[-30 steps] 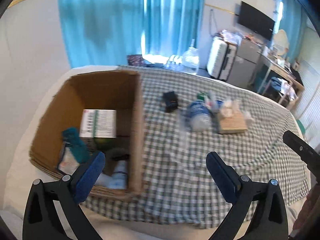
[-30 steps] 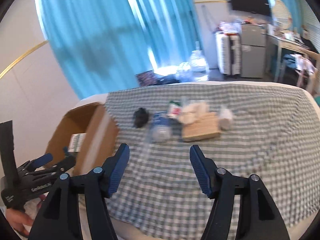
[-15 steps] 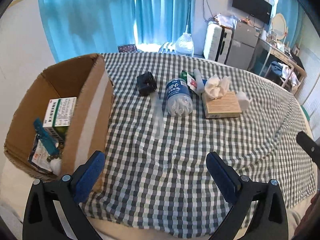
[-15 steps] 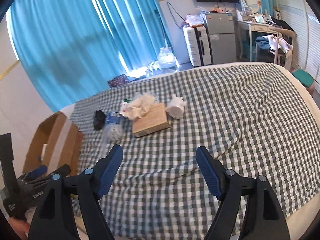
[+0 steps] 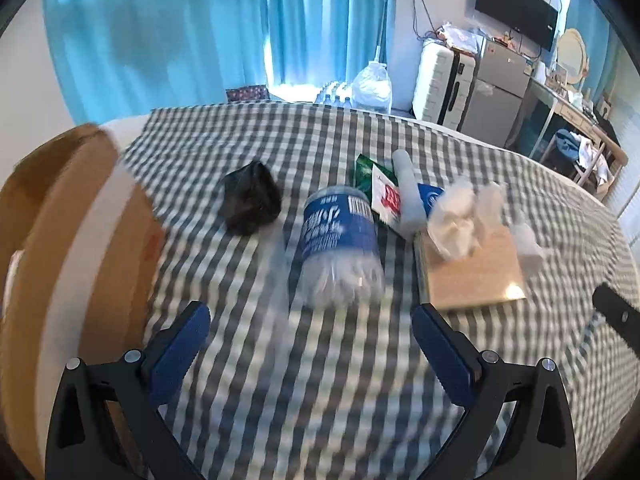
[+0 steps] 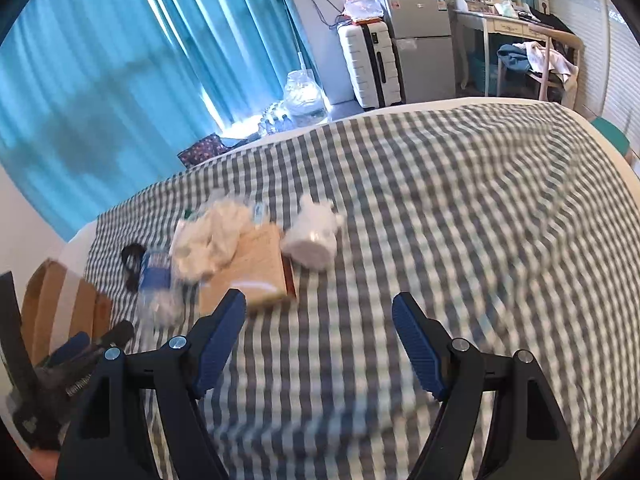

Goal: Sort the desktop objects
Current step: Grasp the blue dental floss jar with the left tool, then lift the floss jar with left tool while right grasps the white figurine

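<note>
Left gripper [image 5: 308, 334] gaping wide, gripping nothing. Right gripper [image 6: 318, 326] also wide and empty, jaws having just been opening. Bottle [image 5: 340, 246] lying mid-cloth [image 5: 320, 400], blurring; black lump [image 5: 250, 200] beside it, identity unclear. Box [image 5: 60, 240] sitting at cloth's left edge, frame cutting it off, contents hiding. Tissue pack [image 6: 256, 270] half-hiding under crumpled tissue [image 6: 208, 240].

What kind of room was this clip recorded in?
Probably a lived-in bedroom or small studio flat, not a lab: a white hard-shell suitcase stands beside a small silver fridge, long blue curtains cover the window, and a flat black television hangs on the wall.
</note>
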Demonstrator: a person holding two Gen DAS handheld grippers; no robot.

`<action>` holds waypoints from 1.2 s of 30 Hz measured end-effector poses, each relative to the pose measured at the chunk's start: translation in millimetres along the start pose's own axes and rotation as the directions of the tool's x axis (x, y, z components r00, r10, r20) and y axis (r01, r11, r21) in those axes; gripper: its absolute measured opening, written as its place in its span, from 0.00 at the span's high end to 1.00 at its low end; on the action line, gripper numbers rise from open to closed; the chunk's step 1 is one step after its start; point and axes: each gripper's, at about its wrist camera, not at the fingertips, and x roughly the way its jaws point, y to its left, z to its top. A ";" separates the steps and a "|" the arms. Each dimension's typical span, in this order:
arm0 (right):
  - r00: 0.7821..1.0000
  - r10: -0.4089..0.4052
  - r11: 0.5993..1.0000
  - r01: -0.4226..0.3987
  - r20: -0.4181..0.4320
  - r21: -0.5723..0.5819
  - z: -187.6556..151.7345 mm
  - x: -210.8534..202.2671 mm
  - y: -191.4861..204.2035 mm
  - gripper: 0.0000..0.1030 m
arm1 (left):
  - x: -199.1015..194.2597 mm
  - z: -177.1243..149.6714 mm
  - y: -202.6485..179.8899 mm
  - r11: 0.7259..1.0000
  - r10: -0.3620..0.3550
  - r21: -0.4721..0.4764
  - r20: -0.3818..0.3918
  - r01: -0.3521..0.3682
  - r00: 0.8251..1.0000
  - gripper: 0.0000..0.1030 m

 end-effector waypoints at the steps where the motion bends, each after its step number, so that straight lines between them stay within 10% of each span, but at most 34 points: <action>1: 1.000 -0.001 1.000 0.001 -0.004 0.002 6.4 9.7 1.8 0.27 | 8.7 3.9 -2.0 1.000 0.006 0.006 -0.006 -0.006 1.000 0.00; 10: 0.994 -0.054 0.997 0.058 -0.094 0.046 37.5 95.2 9.7 0.27 | 67.3 19.6 0.4 1.000 -0.001 -0.025 -0.046 0.000 0.999 0.00; 14: 0.989 -0.068 0.996 0.076 -0.127 0.053 35.7 115.4 5.5 0.27 | 75.2 20.0 -1.6 1.000 0.000 -0.002 -0.028 0.000 1.000 0.38; 17: 0.991 -0.033 0.996 0.044 -0.131 0.083 34.3 116.1 -3.4 0.45 | 74.3 18.1 -5.4 1.000 0.023 0.017 -0.028 -0.023 0.999 0.39; 36: 1.000 0.022 0.998 -0.022 -0.010 -0.060 -17.5 -82.6 16.8 0.51 | -75.7 -12.0 1.3 0.998 -0.061 0.004 -0.012 0.061 0.998 0.39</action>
